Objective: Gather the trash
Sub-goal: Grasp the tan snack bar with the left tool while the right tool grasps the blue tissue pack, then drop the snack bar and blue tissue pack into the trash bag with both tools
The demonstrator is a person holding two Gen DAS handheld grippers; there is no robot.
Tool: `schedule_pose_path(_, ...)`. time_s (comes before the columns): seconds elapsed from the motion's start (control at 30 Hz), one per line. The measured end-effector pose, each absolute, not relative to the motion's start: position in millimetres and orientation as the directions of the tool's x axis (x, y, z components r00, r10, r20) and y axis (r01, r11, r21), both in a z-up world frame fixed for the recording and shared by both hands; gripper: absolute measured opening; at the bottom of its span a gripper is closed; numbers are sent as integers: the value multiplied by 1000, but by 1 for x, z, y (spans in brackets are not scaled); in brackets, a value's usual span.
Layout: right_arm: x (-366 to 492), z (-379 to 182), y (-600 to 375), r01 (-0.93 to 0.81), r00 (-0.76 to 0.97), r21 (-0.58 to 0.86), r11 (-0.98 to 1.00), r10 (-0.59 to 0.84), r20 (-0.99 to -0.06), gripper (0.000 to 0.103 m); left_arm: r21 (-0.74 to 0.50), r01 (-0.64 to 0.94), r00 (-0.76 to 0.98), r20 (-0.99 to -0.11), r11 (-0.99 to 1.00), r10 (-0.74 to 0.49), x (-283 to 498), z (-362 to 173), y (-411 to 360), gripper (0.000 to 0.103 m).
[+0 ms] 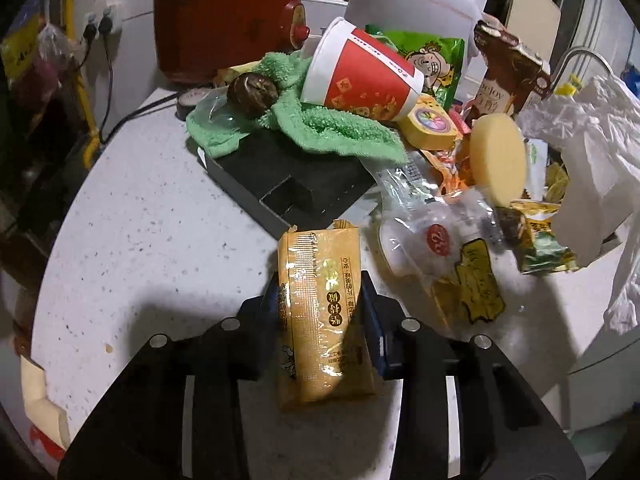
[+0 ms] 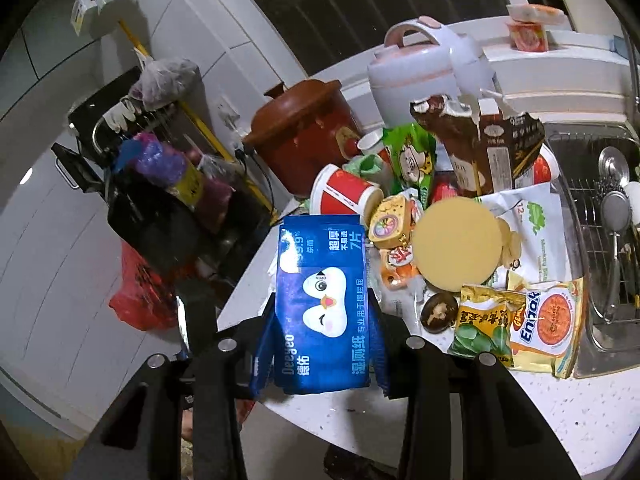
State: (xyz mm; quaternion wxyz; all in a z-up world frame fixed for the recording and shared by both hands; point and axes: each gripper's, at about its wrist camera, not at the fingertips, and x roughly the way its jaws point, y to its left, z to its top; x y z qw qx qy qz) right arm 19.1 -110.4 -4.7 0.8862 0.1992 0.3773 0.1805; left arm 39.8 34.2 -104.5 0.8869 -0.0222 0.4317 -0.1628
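On a speckled countertop (image 1: 132, 216), the left gripper (image 1: 320, 312) clamps its jaws on a tan snack wrapper (image 1: 320, 312) lying before a pile of litter. The right gripper (image 2: 324, 328) pinches a blue wet-wipe pack (image 2: 320, 300), held at the counter's edge beside a round yellow sponge (image 2: 456, 244).

The left wrist view looks steeply down, close over the counter (image 1: 140, 208). The right wrist view faces down less steeply, seemingly from just off the counter's (image 2: 560, 412) edge. Both share the red cup (image 1: 360, 72) (image 2: 344, 192) and yellow disc (image 1: 498, 160) (image 2: 458, 244).
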Motion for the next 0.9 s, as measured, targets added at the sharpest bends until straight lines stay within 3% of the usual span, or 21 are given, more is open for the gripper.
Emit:
schedule_pose_path(0.3, -2, 2, -89, -266, 593, 466, 844, 524, -611, 40, -269, 303, 598, -693, 914, -402, -20, -64, 75, 36)
schedule_pose_path(0.5, -40, -14, -63, -358, 449, 445, 821, 569, -689, 40, -258, 376, 484, -764, 890, -426, -88, -64, 89, 36)
schedule_pose_path(0.7, -72, -83, -36, -361, 243, 437, 824, 536, -809, 40, -312, 308, 304, -863, 899, -404, -124, -139, 85, 36)
schedule_pose_path(0.9, -92, -199, -29, -303, 126, 377, 875, 429, -894, 40, -311, 261, 163, -919, 914, -359, -121, -249, 65, 36)
